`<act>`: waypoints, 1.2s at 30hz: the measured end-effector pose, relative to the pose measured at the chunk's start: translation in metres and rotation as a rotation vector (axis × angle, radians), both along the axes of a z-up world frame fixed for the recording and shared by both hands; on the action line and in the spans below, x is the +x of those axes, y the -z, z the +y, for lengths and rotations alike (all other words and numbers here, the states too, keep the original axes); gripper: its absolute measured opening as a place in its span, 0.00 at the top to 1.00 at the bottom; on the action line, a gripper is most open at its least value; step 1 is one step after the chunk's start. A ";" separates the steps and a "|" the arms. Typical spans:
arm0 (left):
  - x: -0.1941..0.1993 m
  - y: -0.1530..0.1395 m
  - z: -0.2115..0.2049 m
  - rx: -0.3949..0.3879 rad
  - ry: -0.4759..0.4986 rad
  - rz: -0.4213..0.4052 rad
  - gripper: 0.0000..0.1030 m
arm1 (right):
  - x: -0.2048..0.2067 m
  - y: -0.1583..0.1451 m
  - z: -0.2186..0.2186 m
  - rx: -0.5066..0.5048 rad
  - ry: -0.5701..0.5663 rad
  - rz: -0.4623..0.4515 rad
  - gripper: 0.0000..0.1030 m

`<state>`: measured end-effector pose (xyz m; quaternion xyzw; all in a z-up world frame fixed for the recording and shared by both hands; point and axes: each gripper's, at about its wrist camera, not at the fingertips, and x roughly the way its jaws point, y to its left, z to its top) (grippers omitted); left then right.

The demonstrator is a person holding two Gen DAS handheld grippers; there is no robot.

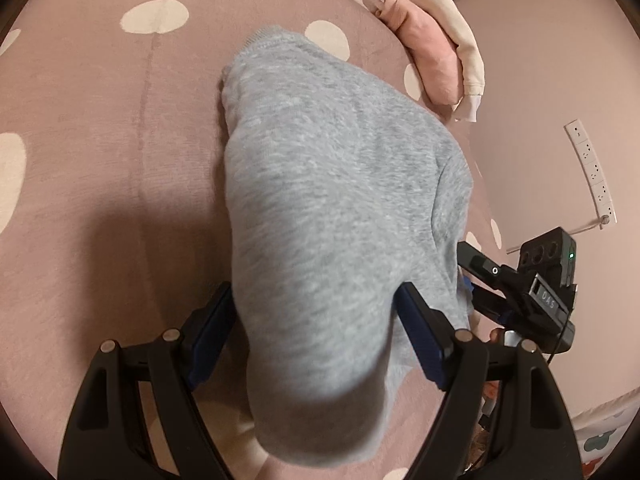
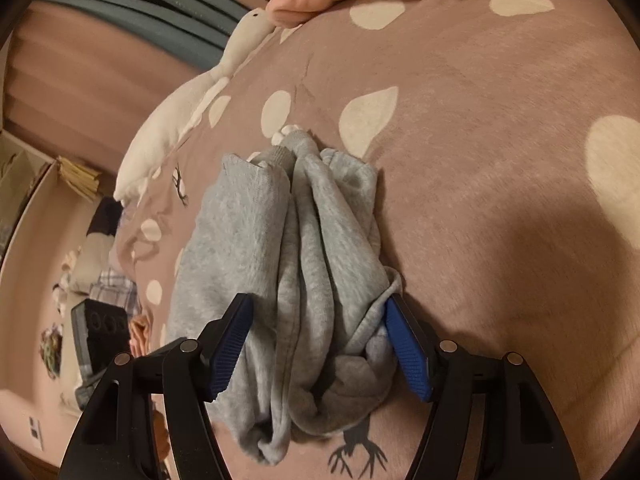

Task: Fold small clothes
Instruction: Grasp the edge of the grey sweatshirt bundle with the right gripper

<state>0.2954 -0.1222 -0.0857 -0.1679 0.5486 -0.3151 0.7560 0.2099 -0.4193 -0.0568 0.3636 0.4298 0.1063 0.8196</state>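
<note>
Right wrist: spotted mauve bedspread (image 2: 500,160); perhaps shelving (image 2: 24,176) leftward.

Black tongs (image 1: 316,304) — blue ribbed pads (image 2: 406,348), silver pivot pins

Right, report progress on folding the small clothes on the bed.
Done: pink and cream pieces lie folded at the bedspread's far edge. In hand: the grey garment is bunched, not flat; the left hand-held gripper and right hand-held gripper straddle it, jaws open. Left: finish its fold.
</note>
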 end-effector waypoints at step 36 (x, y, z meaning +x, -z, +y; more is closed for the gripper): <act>0.017 0.002 -0.033 0.131 0.018 -0.097 0.27 | 0.039 -0.012 0.038 -0.278 -0.055 -0.032 0.61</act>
